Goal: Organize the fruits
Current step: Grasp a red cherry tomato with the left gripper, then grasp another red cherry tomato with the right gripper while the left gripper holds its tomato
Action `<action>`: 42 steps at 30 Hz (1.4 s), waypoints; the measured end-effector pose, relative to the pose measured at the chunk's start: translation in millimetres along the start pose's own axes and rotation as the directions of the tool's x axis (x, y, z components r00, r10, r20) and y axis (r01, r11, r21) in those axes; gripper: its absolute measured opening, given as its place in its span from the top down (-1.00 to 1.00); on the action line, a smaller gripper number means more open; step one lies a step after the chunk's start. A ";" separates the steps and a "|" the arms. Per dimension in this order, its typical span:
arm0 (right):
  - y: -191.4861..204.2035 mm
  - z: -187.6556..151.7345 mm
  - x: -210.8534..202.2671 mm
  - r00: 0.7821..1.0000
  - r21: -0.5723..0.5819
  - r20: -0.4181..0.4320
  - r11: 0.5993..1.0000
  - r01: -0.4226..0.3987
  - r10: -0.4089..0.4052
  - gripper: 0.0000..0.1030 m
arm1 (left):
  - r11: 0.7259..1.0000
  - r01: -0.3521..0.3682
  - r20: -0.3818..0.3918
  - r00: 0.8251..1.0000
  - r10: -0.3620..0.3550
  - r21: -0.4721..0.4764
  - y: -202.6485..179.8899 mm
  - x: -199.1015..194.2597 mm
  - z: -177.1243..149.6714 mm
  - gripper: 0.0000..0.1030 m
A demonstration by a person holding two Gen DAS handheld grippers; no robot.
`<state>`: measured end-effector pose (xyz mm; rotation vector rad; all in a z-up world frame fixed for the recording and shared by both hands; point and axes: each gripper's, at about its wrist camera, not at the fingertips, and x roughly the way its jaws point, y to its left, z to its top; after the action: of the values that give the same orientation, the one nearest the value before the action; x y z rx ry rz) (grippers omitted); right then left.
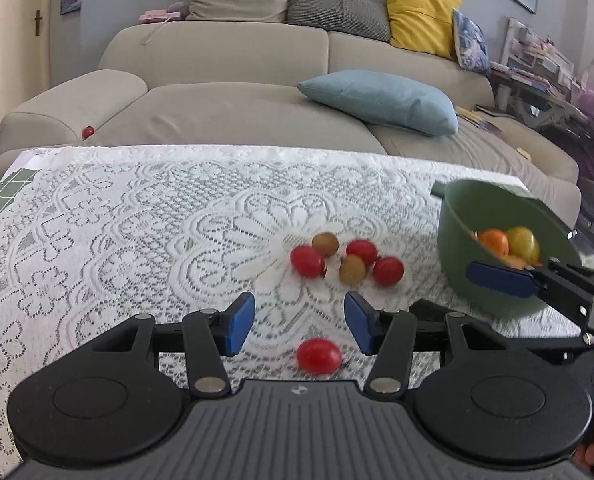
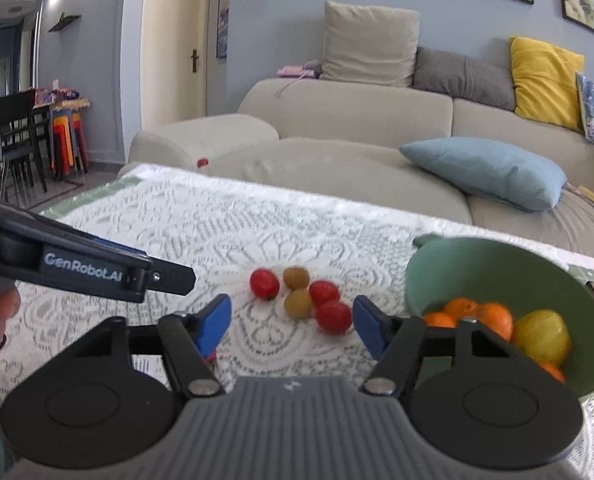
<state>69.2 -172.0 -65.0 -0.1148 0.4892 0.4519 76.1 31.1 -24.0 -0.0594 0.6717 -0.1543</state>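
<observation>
Straddling a lone red tomato on the lace tablecloth, the left gripper stands released and nearer; the right gripper, also released, faces the cluster.

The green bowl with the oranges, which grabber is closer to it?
Right. The right gripper has one finger at the green bowl; the left gripper sits farther away, over a lone red tomato.

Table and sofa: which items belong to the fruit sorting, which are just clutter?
Job: five-fruit cluster; lone red fruit; green bowl holding oranges; stray red fruit on sofa.
Clutter: blue pillow; yellow cushion; lace tablecloth.
</observation>
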 end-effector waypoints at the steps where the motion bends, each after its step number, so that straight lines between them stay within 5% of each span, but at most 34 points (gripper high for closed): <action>1: 1.2 -2.7 2.9 1.000 -0.005 -0.010 1.000 -0.001 0.000 -0.03 | 1.000 0.007 -0.001 1.000 -0.007 0.002 2.2 1.1 -4.5 -0.16; 12: -1.1 -24.0 26.6 0.996 -0.002 -0.089 1.000 0.027 -0.028 0.23 | 0.994 0.100 -0.047 0.994 -0.097 0.047 -1.6 23.7 -28.8 -0.05; 31: -3.5 -20.3 50.5 0.992 -0.012 -0.071 0.994 0.105 -0.106 0.26 | 0.989 0.061 -0.064 0.997 -0.053 0.135 -17.4 44.1 -36.9 0.23; 42: 2.3 -10.6 70.5 0.979 -0.036 -0.072 0.982 0.186 -0.189 0.32 | 0.998 0.039 -0.030 0.999 -0.037 0.054 -6.8 42.5 -28.0 0.32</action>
<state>119.1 -144.6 -108.1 -0.2043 0.5403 0.2704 90.7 17.5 -71.3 -0.0172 0.6953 -0.2105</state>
